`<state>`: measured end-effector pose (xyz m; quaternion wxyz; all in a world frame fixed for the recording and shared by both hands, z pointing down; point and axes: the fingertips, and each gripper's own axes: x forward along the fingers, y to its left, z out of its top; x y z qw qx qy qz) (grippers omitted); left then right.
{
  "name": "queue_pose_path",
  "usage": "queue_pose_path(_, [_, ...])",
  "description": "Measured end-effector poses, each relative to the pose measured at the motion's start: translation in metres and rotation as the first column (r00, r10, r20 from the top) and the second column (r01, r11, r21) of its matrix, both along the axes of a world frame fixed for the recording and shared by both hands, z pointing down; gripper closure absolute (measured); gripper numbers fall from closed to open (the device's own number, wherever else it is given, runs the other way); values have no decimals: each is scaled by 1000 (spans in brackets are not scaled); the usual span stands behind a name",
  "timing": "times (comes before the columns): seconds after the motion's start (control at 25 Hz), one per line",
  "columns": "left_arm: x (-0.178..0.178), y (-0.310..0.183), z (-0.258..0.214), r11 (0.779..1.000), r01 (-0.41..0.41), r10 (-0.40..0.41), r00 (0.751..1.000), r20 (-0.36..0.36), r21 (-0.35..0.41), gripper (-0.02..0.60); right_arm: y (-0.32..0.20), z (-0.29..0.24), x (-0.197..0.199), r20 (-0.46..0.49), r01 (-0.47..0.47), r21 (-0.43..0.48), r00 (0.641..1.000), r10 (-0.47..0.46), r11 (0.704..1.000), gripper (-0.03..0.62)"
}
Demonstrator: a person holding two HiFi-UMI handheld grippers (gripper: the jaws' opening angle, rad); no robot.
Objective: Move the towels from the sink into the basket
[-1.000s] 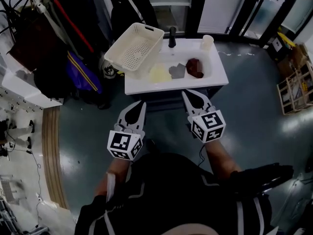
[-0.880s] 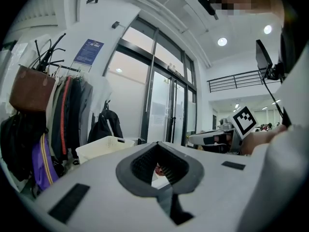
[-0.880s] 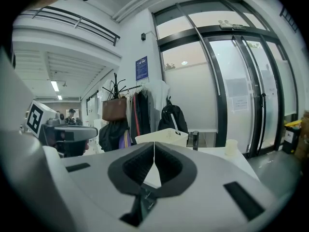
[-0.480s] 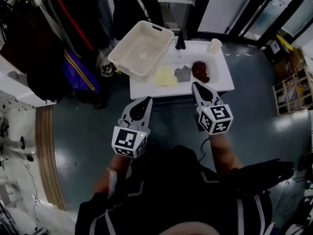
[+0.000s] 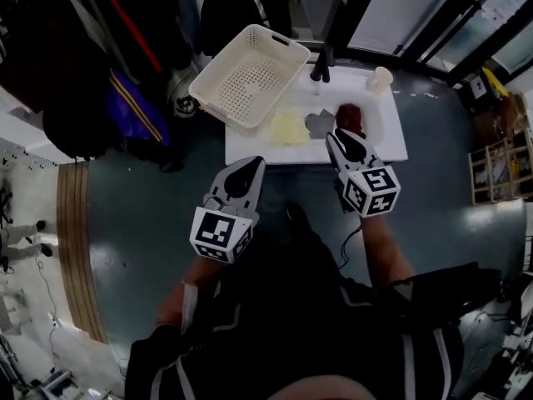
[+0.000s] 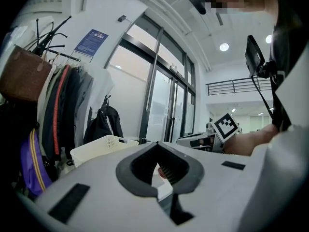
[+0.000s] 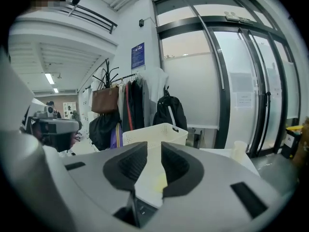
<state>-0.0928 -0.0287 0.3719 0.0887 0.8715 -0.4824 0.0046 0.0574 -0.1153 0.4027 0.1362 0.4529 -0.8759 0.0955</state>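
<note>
My right gripper [image 5: 336,137] just cracked its jaws open on nothing near the sink [image 5: 250,150], left gripper [image 5: 252,165] pressed together, empty.

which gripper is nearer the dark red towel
Right. The right gripper, jaws just opening and empty, is at the sink's front edge by the dark red towel; the left gripper is short of the sink.

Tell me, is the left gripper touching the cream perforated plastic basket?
Apart. The head view shows the left gripper at the white sink's near edge, and a bare strip of sink separates it from the basket.
</note>
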Motion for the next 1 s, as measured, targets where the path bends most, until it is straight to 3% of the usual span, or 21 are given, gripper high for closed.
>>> queue_pose_path(0.24, [8,-26,17,997,57,-54,997,60,-51,578,-42,32,-5,-44,112,-55,992,-114,992,460])
queue_pose_path(0.52, [22,-65,30,984,147,-141,988,68,-102,578,-89,81,0,-124,271,-140,949,-289,952,394])
queue_pose_path(0.76, [32,-86,54,962,229,-213,970,114,-151,578,-123,138,-7,-154,388,-211,893,-422,897,375])
queue_pose_path(1.0, [36,-99,88,931,296,-270,952,142,-215,578,-140,208,-26,-196,491,-314,804,-561,813,312])
